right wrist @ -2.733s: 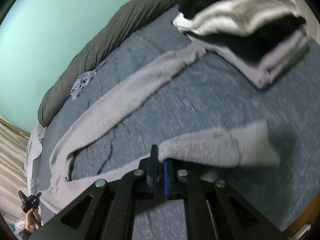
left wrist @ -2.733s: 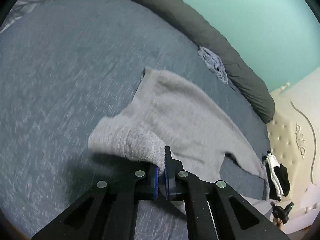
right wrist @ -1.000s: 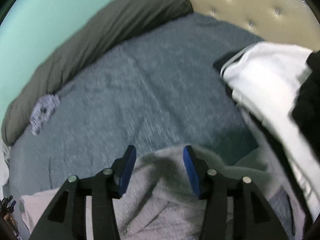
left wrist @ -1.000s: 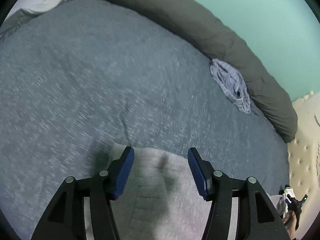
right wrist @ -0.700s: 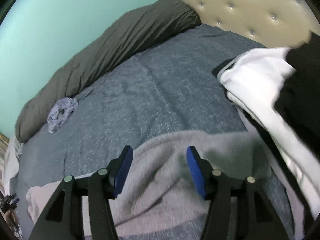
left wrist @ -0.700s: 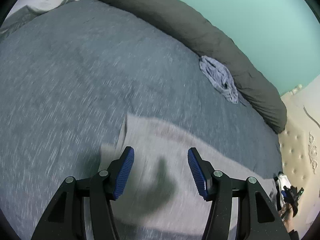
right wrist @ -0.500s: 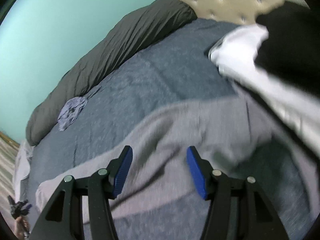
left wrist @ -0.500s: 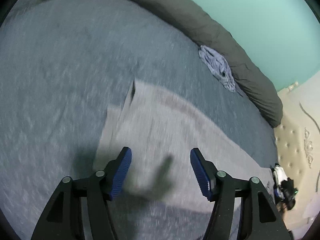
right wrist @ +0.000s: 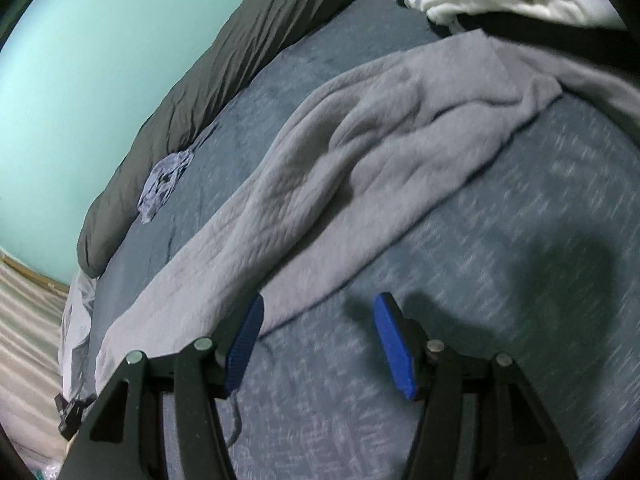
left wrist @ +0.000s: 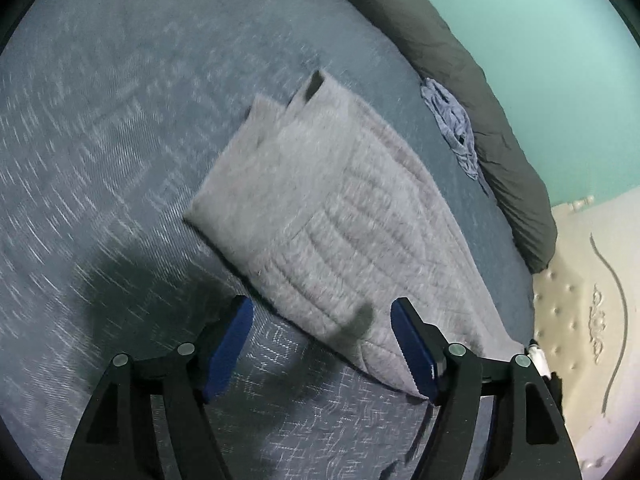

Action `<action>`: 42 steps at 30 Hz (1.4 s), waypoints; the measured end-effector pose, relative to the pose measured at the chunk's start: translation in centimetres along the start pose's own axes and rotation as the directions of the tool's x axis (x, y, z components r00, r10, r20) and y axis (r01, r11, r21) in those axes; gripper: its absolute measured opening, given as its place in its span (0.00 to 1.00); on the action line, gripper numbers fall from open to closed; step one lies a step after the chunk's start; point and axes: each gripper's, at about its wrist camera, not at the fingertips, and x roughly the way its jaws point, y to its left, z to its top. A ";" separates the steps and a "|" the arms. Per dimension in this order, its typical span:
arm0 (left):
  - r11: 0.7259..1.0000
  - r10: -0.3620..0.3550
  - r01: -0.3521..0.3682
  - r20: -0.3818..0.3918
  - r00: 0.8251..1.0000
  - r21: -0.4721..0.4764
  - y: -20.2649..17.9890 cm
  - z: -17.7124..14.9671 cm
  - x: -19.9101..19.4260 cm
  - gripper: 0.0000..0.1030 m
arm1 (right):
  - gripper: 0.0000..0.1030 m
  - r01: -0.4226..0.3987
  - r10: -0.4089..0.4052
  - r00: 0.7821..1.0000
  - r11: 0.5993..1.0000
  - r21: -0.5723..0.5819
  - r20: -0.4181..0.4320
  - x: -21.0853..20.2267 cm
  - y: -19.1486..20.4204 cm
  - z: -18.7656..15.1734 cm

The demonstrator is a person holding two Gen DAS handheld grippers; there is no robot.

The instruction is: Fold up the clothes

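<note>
Now both grippers, left (left wrist: 322, 342) and right (right wrist: 318, 338), wide apart, empty, above the grey garment (left wrist: 340, 216).

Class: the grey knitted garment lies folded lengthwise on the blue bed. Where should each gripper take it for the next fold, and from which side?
Grip the grey knitted garment at its two narrow ends, approaching low along the blue bedspread. The left gripper takes the near corner; the right gripper takes the near edge. Both jaws stand open; the edges lie flat.

Bedroom surroundings

A blue-grey bedspread (left wrist: 120, 128) fills most of both views; a dark grey bolster (left wrist: 480, 92) runs along the teal wall (left wrist: 540, 40) at upper right, and a cream tufted headboard (left wrist: 580, 320) stands at lower right.
</note>
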 end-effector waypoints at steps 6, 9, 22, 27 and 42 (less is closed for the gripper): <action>0.997 -0.057 0.059 0.050 0.997 -0.044 0.3 -0.6 1.4 0.73 | 0.57 -0.040 0.040 0.999 0.999 -0.016 -0.032 1.4 1.0 -1.6; 0.997 -0.070 0.072 0.068 0.995 -0.025 -0.3 -0.4 2.0 0.73 | 0.57 -0.027 0.027 0.999 1.000 -0.008 -0.029 1.6 0.5 -1.4; 1.000 -0.009 0.006 0.133 0.991 0.021 0.0 -1.1 1.9 0.33 | 0.57 0.090 -0.089 0.994 0.996 -0.014 0.062 -0.9 -1.9 3.4; 0.999 0.023 -0.028 0.164 0.986 0.027 -0.6 -2.1 1.3 0.40 | 0.58 0.149 -0.147 0.982 0.989 -0.010 0.122 -1.7 -1.7 7.0; 0.987 -0.057 0.019 0.241 0.969 0.158 -5.2 -8.1 0.8 0.54 | 0.50 0.216 -0.228 0.967 0.971 0.106 0.116 2.8 -4.3 11.5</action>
